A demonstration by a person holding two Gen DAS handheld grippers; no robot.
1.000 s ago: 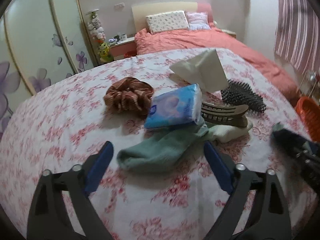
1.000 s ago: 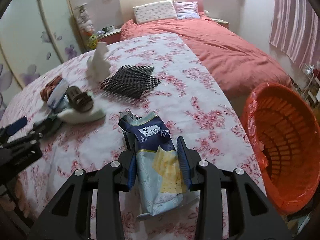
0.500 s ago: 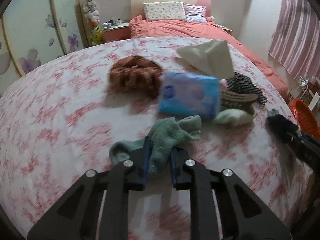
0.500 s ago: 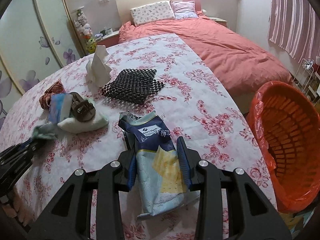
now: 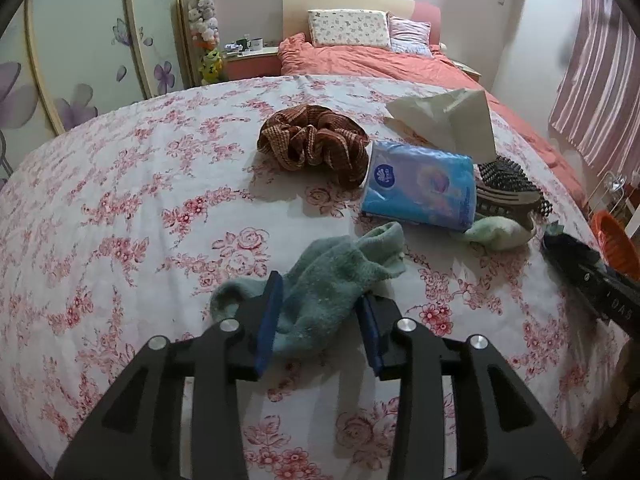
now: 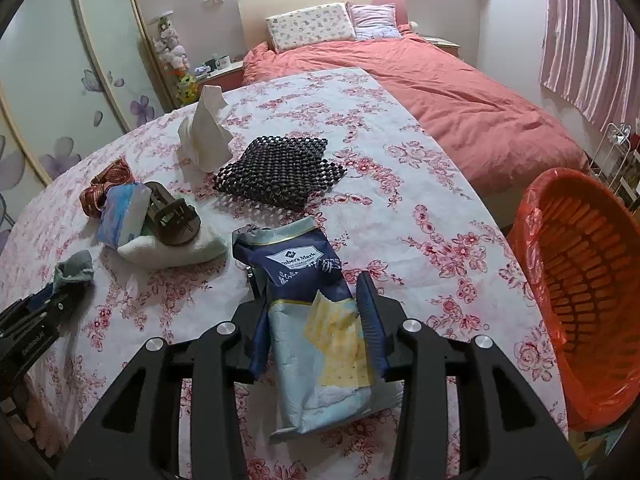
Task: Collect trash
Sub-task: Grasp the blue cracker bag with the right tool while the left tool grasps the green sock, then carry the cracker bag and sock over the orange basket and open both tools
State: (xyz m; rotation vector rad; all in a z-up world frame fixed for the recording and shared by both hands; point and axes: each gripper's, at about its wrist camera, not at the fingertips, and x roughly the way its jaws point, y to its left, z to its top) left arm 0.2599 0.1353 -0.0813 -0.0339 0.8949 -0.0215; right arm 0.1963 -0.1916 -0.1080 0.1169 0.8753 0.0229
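Two grippers work over a table spread with a pink-flowered cloth. At the left, the left gripper has its blue-padded fingers pressed against either side of a green sock, so it is grasping the sock, which lies bunched on the cloth with its cuff pointing away toward the other things. Beyond the sock, in the left wrist view, sits a brown scrunchie, and just to its right a blue tissue pack touches it. Behind the pack stands a crumpled white tissue. To the right of the pack a brown hair claw rests on a pale sock, and a black mesh mat lies farther right, near the table's far side. Nearer the middle of the right wrist view, the right gripper is clenched on a navy and pale-blue snack bag, the trash item, its fingers squeezing the bag's sides; the bag's torn navy top points away from the camera and its lower end hangs toward it over the cloth. At the far right an orange basket lined with an orange bag stands beside the table edge, apart from the snack bag, with a red-covered bed behind
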